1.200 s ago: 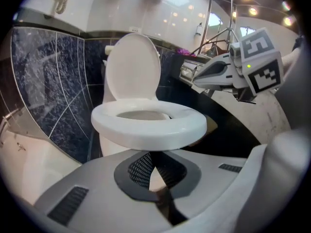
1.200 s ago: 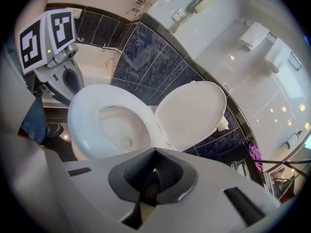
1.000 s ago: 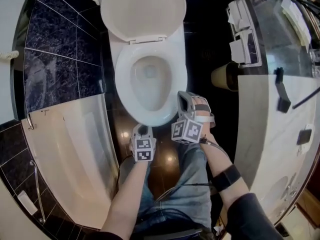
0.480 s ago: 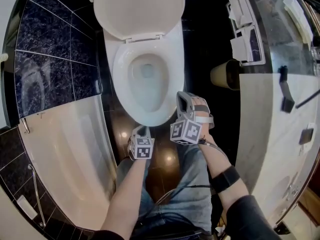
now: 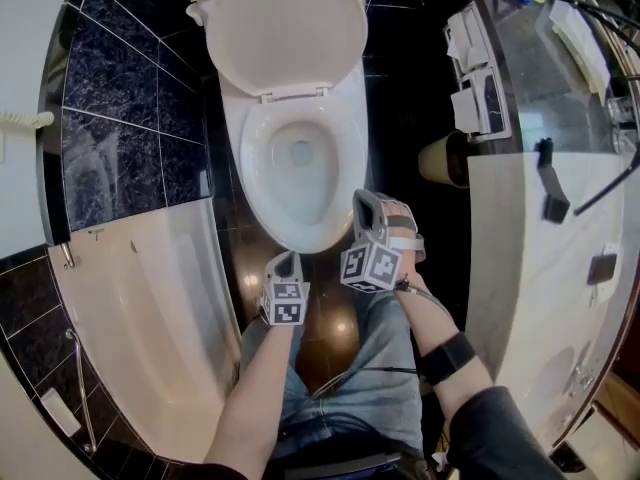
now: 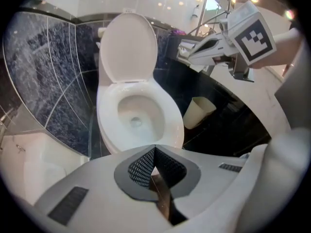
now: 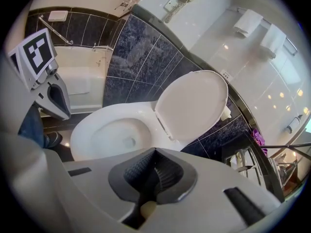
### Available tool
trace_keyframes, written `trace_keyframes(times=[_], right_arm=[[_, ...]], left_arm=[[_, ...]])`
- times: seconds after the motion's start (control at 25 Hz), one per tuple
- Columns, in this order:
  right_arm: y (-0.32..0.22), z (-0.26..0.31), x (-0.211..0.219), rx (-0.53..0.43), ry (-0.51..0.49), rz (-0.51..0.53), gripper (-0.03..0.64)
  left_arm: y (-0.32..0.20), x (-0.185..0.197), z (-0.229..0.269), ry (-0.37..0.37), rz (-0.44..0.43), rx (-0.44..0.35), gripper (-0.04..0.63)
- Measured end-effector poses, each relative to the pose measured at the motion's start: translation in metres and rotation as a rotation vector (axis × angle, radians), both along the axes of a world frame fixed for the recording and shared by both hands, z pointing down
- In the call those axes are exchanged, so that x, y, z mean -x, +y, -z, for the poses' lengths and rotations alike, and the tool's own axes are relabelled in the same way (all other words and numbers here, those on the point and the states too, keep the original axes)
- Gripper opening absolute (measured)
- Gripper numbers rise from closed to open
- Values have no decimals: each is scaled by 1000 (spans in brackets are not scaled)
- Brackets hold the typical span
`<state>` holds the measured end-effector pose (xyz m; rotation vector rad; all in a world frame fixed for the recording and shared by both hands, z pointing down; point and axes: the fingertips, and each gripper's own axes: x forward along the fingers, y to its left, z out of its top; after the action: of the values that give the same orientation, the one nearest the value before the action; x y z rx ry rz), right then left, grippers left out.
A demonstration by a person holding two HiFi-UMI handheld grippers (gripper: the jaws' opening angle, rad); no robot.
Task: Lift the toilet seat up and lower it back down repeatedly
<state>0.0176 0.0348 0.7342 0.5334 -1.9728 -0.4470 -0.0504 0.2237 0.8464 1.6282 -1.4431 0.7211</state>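
The white toilet [image 5: 300, 168] stands with its lid [image 5: 285, 28] raised against the wall. No ring shows in front of the lid, so the seat [image 5: 258, 183] seems to lie flat on the bowl. My left gripper [image 5: 284, 260] hovers just off the bowl's front edge, jaws shut and empty [image 6: 154, 150]. My right gripper [image 5: 365, 200] is beside the bowl's front right rim, apart from it, also shut with nothing in it [image 7: 155, 153]. The right gripper view shows the lid [image 7: 192, 103] and the left gripper [image 7: 48, 91].
A white bathtub [image 5: 150, 308] runs along the left, with dark marble tiles behind it. To the right stand a tan waste bin [image 5: 445, 158], paper holders [image 5: 478, 98] and a pale counter [image 5: 530, 258]. The person's jeans-clad legs [image 5: 380, 368] are below the grippers.
The head view has shifted slightly. Both grippers stay shut in front of the bowl, and the lid stays raised.
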Motion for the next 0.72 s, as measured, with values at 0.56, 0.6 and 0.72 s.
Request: trace_keyframes(times=[0.56,0.6,0.72], right_arm=[[0,201,17,82,-251,-147,17],[0,217,16,87,-277,-158,18],[-1,262,8,122,-373,-215,18]], left_arm=[[-82,98,297,-138,48,-333,0],[-84,104,317,-149,60,-354,0],[-87,124,367,-193,86,-423,0]])
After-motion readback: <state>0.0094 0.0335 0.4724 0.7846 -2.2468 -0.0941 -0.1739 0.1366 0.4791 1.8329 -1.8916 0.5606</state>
